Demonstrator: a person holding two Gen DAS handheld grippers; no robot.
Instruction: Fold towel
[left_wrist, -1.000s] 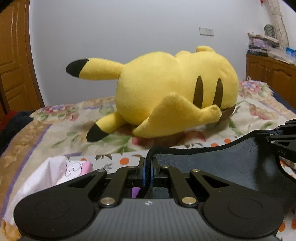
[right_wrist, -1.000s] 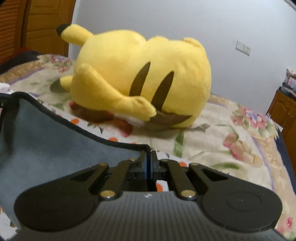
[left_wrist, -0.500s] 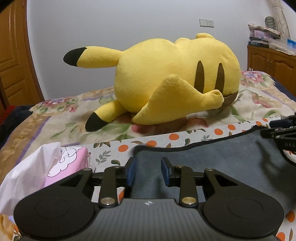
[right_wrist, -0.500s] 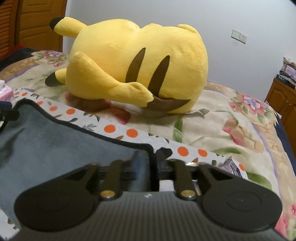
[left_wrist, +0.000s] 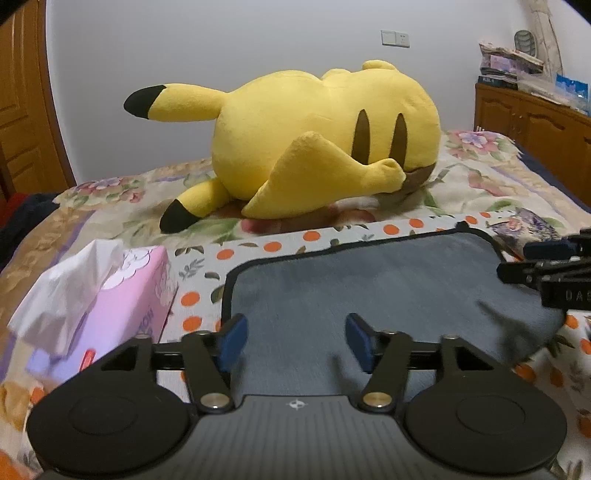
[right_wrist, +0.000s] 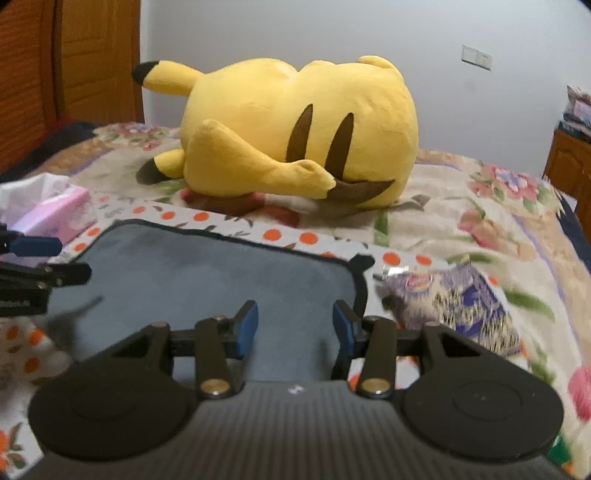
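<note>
Grey towel (left_wrist: 388, 288) lies flat on the bed; left gripper (left_wrist: 295, 341) and right gripper (right_wrist: 291, 326) hover level above it, jaws spread, empty.

Grey towel (left_wrist: 388, 288), black-edged; yellow plush (left_wrist: 317, 136); pink tissue box (left_wrist: 122, 302).

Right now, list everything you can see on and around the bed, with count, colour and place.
towel: one, grey with dark edging, flat on the bed nearest the grippers
plush: one, yellow, lying beyond the towel
tissue box: one, pink, left of the towel
packet: one, purple and white, right of the towel
bed cover: one, floral
cabinet: one, brown wood, far right
door: one, brown wood, far left
left gripper: open, over the towel
right gripper: open, over the towel
</note>
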